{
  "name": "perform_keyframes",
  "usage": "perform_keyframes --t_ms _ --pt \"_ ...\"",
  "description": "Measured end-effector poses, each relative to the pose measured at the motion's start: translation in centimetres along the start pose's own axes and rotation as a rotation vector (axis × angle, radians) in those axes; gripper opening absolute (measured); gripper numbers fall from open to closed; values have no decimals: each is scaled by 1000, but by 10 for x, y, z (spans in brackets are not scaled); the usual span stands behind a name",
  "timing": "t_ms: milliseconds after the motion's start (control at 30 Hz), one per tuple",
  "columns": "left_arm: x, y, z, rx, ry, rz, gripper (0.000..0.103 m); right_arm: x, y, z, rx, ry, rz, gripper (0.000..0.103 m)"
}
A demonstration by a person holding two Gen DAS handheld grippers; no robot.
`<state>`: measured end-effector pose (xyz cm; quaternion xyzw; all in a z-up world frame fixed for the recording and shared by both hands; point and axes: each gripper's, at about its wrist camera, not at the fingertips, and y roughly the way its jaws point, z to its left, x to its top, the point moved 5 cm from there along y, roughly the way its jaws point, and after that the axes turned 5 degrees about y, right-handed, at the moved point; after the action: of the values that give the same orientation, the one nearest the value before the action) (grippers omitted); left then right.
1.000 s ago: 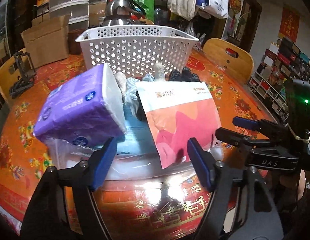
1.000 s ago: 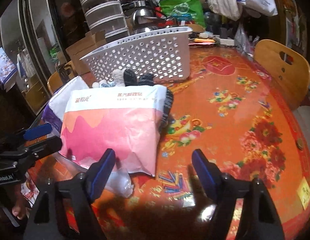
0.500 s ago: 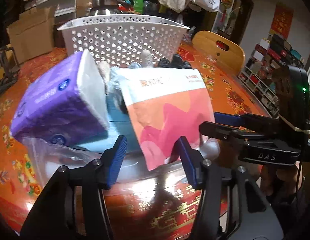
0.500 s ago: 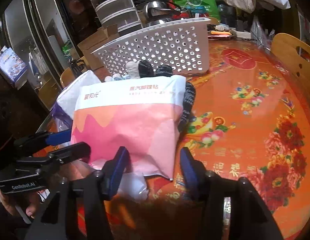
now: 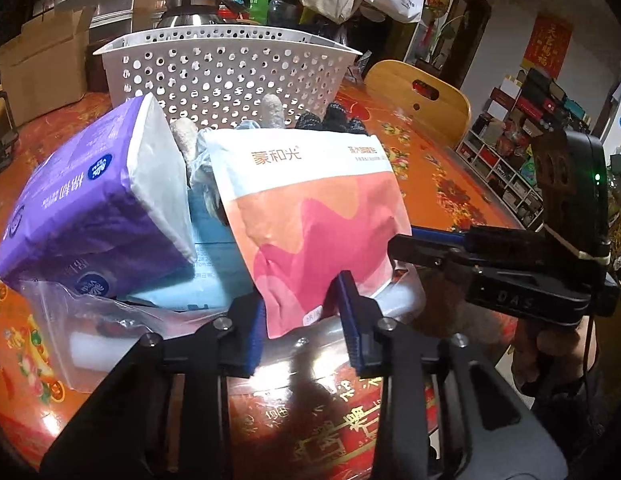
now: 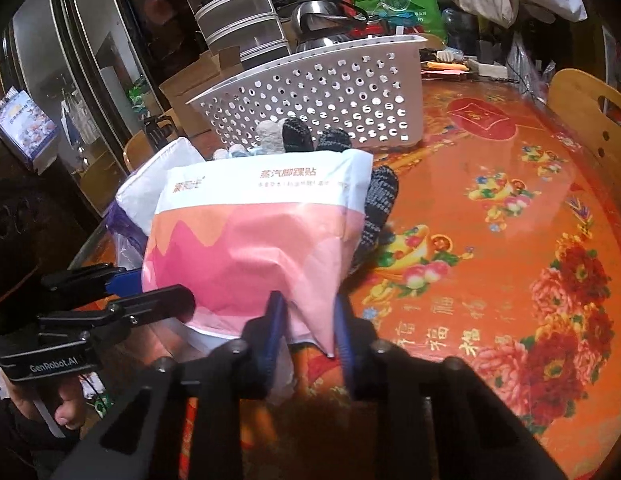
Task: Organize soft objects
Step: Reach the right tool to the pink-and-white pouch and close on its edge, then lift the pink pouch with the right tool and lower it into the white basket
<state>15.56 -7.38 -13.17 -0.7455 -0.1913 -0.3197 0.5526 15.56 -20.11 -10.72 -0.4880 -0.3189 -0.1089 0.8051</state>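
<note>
- Left gripper (image 5: 304,316) and right gripper (image 6: 308,322) both pinch the smooth pink pouch (image 5: 314,220) with blue fingers (image 5: 350,320).
- White holey basket (image 5: 226,68) sits behind on the shiny bench (image 6: 510,240).

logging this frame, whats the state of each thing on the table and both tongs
pouch: sealed, propped tilted on the pile, bottom edge between both tongs
left tongs: narrowed around the pouch's lower edge
right tongs: narrowed around the pouch's lower corner
tissue pack: sealed, tilted, leaning on the blue pack
basket: upright behind the pile
gloves: lying behind the pouch
plastic bag: crumpled under the tissue pack
</note>
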Motion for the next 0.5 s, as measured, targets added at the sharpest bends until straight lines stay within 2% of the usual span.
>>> perform_keyframes --t_ms 133,267,500 --pt "0 -4 -2 -3 7 -10 14 -3 -2 4 -49 -28 -23 13" --pt "0 -8 -3 11 22 -24 13 -1 -8 10 -109 -69 -51 7" --pt "4 -29 -7 20 49 -85 12 4 -22 19 -121 -93 -100 6"
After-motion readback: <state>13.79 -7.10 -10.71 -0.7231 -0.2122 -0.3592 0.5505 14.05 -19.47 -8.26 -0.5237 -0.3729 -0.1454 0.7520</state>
